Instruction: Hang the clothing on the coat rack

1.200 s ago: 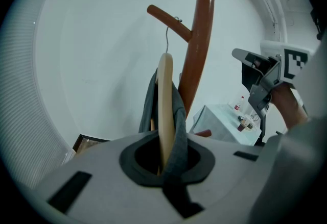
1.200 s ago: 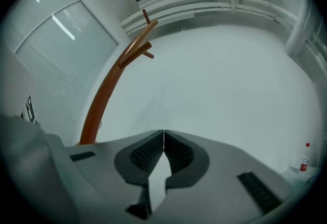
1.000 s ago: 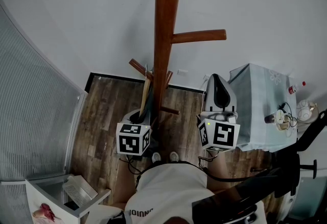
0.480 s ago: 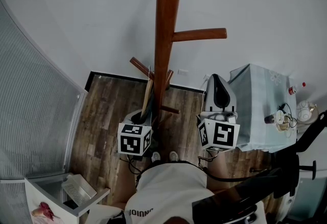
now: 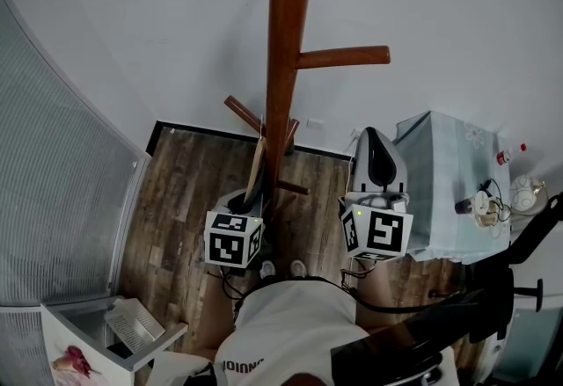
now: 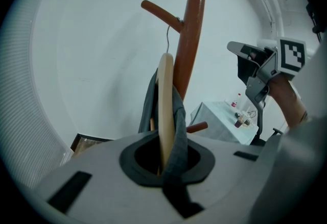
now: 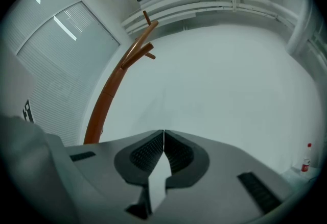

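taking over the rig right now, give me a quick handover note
Left gripper: shut on the hanger, with the grey clothing draped on it and caught between the jaws too.
Right gripper: shut, empty, off to the side of the rack.
Hanger's hook is right at a peg; can't tell if it is over it.
Done: clothing is on the hanger and up at the peg.
Left: seat the hook on the peg, open the left gripper, draw back.

Left hand-held gripper (image 5: pixel 245 201) nudged right, hanger (image 5: pixel 256 170) closer to pole (image 5: pixel 283 68) — slightly
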`<state>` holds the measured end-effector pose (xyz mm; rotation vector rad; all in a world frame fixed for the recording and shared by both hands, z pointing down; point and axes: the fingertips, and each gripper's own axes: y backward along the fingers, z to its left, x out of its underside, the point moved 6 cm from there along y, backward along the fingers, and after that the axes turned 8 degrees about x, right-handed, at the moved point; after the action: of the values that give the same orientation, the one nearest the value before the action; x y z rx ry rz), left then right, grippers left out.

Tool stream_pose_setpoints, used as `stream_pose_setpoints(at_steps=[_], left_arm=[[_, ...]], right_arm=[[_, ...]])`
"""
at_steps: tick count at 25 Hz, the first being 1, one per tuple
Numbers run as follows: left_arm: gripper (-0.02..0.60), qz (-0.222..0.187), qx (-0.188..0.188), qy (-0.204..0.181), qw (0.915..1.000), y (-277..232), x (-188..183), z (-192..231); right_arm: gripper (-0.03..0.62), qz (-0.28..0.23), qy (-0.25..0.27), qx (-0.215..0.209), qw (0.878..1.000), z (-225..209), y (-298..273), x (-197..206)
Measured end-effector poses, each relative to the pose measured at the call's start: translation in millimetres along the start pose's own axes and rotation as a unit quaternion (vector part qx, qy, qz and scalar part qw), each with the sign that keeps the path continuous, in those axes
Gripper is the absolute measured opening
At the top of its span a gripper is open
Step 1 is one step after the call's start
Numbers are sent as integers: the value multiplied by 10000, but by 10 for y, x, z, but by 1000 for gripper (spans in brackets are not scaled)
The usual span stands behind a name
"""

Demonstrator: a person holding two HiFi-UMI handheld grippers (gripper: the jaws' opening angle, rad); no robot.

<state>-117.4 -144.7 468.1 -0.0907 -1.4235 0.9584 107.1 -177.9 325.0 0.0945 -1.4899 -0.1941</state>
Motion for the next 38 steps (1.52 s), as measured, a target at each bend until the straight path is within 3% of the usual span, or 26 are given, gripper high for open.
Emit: stream_pose_setpoints(at_steps=[38], left_arm=[[38, -80, 297, -248, 9992, 30, 44, 23]], right_arm=[[20, 61, -91, -155, 9998, 103, -2, 25]])
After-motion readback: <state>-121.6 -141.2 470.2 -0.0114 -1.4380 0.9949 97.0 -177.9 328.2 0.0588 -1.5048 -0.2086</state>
